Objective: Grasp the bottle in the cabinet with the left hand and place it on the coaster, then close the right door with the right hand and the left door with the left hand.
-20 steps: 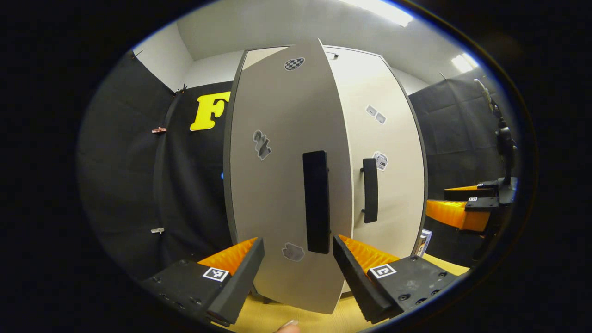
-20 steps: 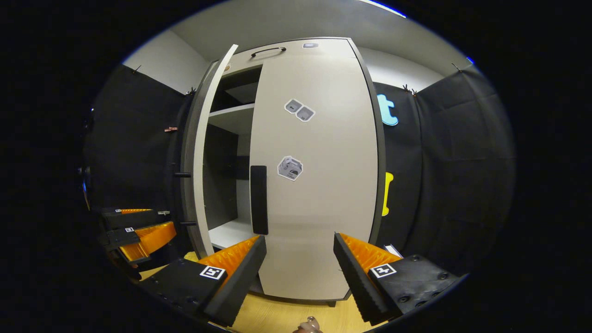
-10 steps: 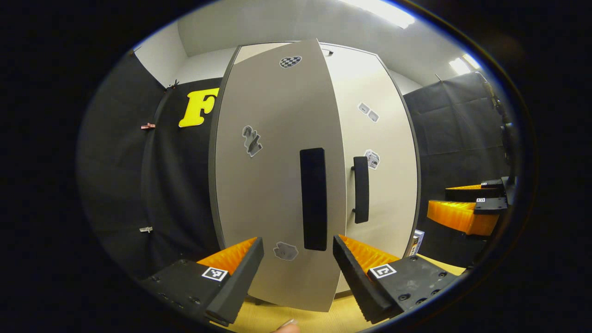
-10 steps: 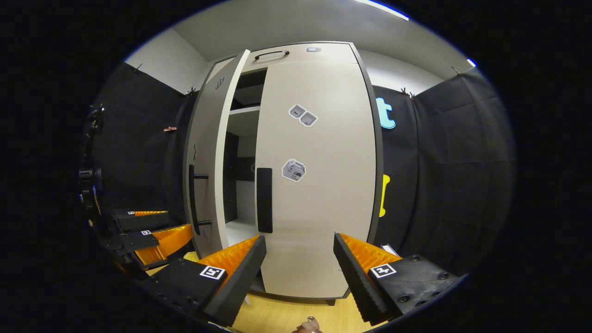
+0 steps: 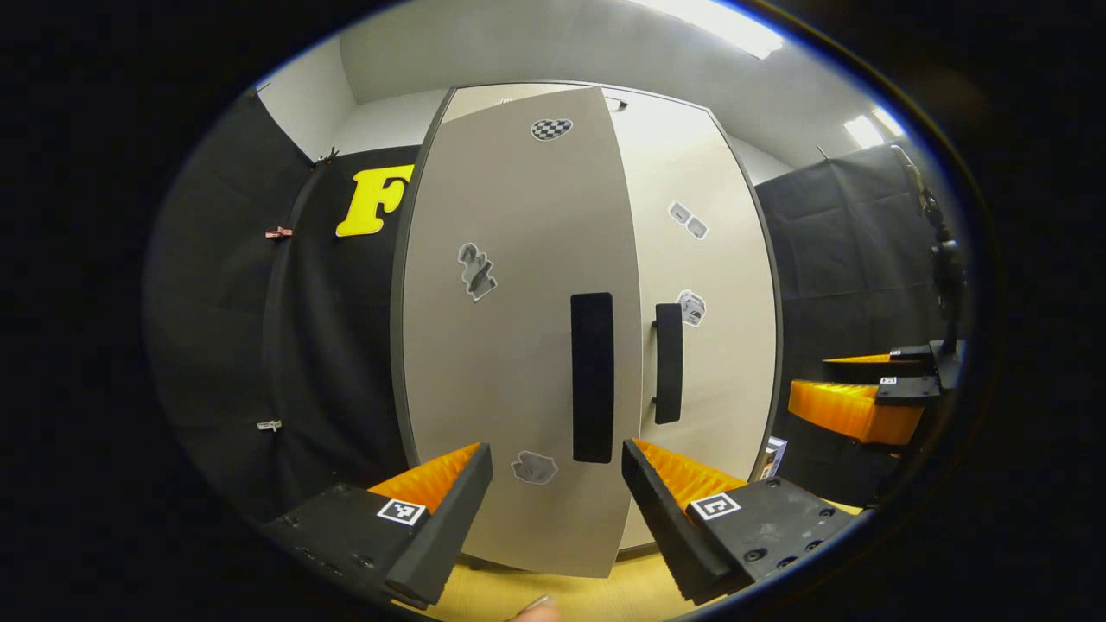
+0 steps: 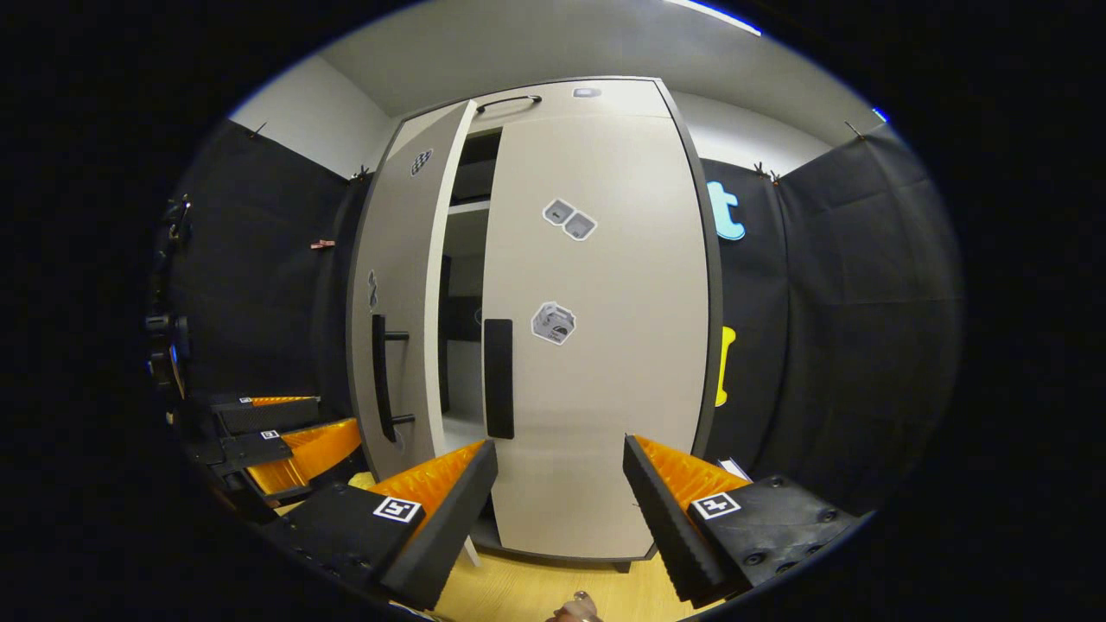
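Two doors front a tall pale cabinet point(image 6: 596, 95). Its right door point(image 6: 605, 345) is closed; its left door point(image 5: 518, 345) stands ajar, with a narrow gap showing shelves. Each door has a black handle point(image 5: 592, 376) and stickers point(image 5: 475, 270). Black cloth walls surround it, above a wooden floor point(image 6: 527, 592). The left gripper point(image 5: 557, 510) and right gripper point(image 6: 560, 510) are wide open, empty. Where the bottle is, I cannot tell.

No words, brand names or numbers could be read. The stickers on the left door point(image 5: 518, 345) and the right door point(image 6: 596, 345) were too small and blurred to make out. Each gripper finger carried a square black-and-white marker tag point(image 5: 403, 511), a coded pattern and not lettering.
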{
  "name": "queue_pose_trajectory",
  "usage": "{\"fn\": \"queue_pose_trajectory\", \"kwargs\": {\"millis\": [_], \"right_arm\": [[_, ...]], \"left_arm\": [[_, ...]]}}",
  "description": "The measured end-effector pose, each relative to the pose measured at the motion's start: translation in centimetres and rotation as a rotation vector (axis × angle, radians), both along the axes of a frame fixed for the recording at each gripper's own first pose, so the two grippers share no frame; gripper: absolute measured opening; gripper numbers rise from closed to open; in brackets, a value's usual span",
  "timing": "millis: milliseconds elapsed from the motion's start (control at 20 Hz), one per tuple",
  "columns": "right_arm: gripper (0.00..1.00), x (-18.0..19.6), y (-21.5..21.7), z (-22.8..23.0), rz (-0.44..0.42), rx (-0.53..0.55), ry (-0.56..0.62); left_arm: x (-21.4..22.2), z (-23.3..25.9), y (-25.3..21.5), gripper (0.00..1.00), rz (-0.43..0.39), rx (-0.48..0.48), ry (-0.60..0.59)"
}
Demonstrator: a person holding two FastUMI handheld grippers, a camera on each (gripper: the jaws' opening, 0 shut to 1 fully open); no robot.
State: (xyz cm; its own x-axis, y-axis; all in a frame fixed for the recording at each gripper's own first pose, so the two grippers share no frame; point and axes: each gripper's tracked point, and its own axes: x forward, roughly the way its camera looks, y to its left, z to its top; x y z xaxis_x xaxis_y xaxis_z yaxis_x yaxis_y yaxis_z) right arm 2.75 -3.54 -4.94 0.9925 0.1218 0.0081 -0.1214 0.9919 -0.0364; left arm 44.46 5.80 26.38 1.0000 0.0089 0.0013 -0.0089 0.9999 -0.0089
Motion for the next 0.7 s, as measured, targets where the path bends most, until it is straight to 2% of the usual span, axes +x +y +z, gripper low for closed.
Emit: {"fn": "queue_pose_trajectory", "kwargs": {"millis": [450,500,700], "right_arm": [[0.97,0.14,-0.28,0.51,0.01,-0.002,-0.013],[0.97,0.07,-0.22,0.73,0.014,0.0,-0.021],[0.98,-0.27,0.07,1.02,0.021,-0.016,-0.038]], "left_arm": [[-0.11,-0.17,0.03,0.96,0.009,-0.007,0.014],[-0.13,-0.22,-0.03,0.99,0.008,-0.009,0.015],[-0.19,0.07,0.17,0.96,0.018,-0.011,0.004]]}}
